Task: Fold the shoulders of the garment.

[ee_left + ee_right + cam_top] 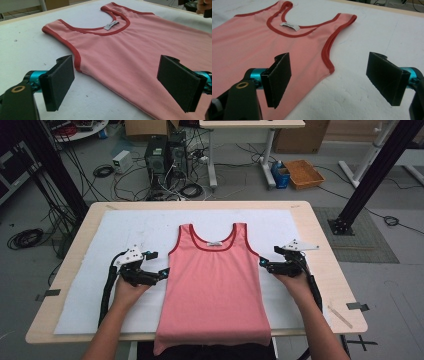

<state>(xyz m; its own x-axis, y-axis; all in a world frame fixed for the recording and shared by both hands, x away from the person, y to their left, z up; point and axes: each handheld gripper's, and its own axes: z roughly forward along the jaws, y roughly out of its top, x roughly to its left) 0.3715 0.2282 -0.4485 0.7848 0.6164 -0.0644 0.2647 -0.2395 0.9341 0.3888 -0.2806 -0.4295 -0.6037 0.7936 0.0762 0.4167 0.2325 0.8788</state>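
Note:
A pink tank top (214, 280) with dark red trim lies flat on the white mat (100, 250), neck away from me, its hem hanging over the table's near edge. My left gripper (161, 272) is open at the top's left side, just below the armhole. In the left gripper view the gripper (116, 83) straddles the garment's side edge (105, 85) with nothing held. My right gripper (264, 264) is open at the right side, under the right armhole. In the right gripper view the gripper (329, 81) frames the armhole's lower corner (331, 70).
The wooden table (320, 240) carries the mat, with bare wood margins at the sides. Black frame posts (372, 175) stand at the right and left. Computers (165, 157), cables and an orange basket (303, 174) sit on the floor beyond the far edge.

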